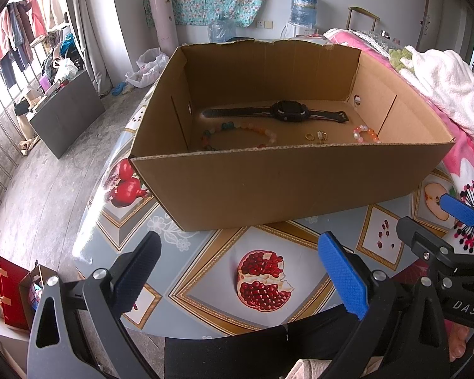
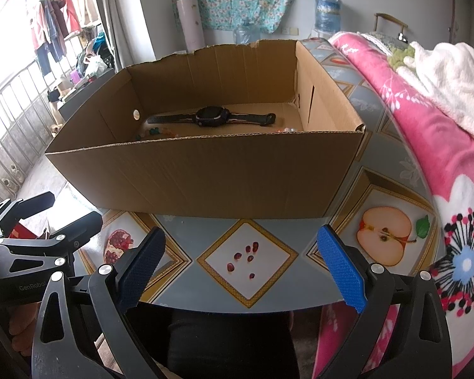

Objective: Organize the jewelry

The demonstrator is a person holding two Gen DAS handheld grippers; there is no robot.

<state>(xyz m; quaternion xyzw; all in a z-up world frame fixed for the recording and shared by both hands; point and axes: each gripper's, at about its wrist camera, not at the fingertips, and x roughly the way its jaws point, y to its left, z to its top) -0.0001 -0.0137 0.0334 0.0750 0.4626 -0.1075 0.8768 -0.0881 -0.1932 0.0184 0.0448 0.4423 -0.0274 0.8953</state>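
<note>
An open cardboard box [image 1: 268, 186] [image 2: 205, 177] stands on the fruit-print table. Inside it lie a black watch [image 1: 284, 112] [image 2: 210, 116], a long multicoloured bead bracelet [image 1: 237, 131], a small gold ring [image 1: 309, 136], a gold earring [image 1: 321, 135] and a pink-and-white bead bracelet [image 1: 365, 134]. My left gripper [image 1: 240, 268] is open and empty, held near the table's front edge, short of the box. My right gripper [image 2: 241, 265] is open and empty beside it, also in front of the box. The right gripper also shows in the left wrist view [image 1: 423, 240].
A pink floral blanket [image 2: 426, 145] with a white towel [image 2: 452, 75] lies along the table's right side. The table edge [image 1: 88, 221] drops to the floor on the left. A red bag [image 1: 12, 293] stands on the floor at lower left.
</note>
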